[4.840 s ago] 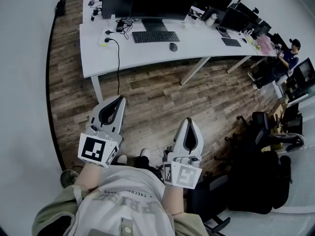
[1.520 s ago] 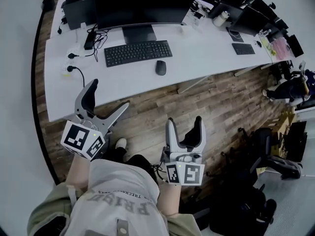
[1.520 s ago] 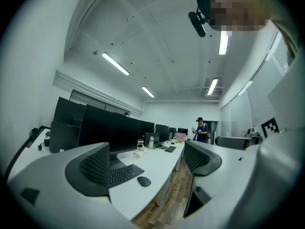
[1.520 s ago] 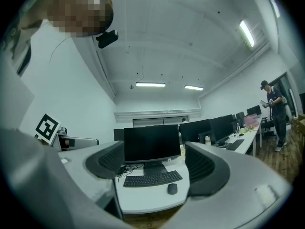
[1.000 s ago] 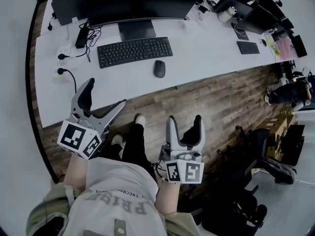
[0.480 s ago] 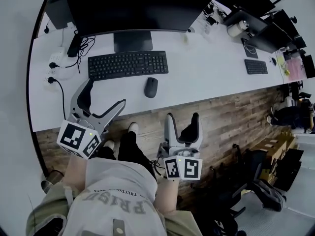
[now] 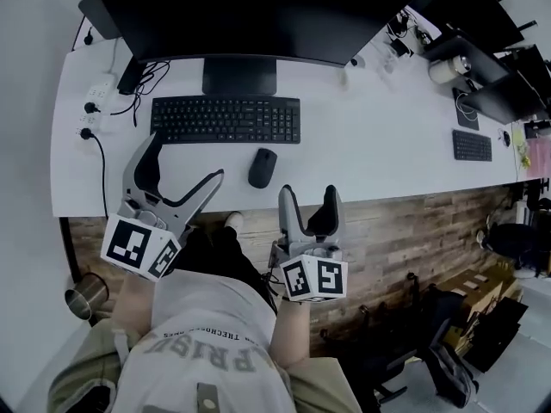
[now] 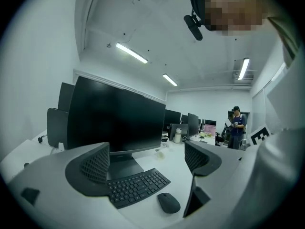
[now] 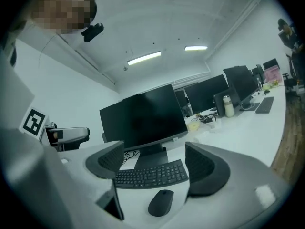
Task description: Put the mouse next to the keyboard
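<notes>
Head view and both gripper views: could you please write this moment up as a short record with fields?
object to move: dark oval computer mouse on the white desk, nearer the person than the keyboard, not touching it
reference: black flat keyboard in front of the black monitor
left gripper: open, empty
right gripper: open, empty, short of the mouse

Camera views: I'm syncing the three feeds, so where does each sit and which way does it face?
Head view: on the person's head, looking steeply down at the desk, keyboard and mouse; shirt, left gripper and right gripper show.
Left gripper view: rides the left gripper, facing the monitor between its open jaws; the person's sleeve fills the right.
Right gripper view: rides the right gripper, facing likewise between open jaws; the person's body at left.
Shared: all three show mouse and keyboard.
</notes>
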The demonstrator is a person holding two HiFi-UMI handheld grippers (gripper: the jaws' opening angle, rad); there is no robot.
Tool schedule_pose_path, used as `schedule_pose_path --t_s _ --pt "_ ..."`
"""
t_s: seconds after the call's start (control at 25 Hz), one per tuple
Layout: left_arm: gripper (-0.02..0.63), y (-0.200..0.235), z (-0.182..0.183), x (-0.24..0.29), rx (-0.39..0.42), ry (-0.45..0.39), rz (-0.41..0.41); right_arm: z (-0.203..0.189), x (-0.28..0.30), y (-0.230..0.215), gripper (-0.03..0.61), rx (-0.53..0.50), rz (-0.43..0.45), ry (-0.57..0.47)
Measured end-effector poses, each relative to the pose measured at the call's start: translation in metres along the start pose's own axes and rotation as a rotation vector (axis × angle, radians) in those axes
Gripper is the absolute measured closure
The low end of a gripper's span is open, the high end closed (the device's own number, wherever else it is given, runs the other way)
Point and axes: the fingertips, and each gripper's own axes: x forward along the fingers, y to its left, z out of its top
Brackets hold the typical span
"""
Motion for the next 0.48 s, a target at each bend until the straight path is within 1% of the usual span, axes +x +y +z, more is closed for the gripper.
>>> schedule_pose_path --t_s 0.24,0.48 --pt "0.144 0.013 -0.025 0.019 -0.017 0.067 0.005 -0.047 0.032 -0.01 0.187 0.046 -0.021 0.109" --pt "0.144 0.02 -0.043 0.047 -0.009 0.13 -0.059 -0.099 0.061 -0.013 0.187 0.041 -0.083 0.222"
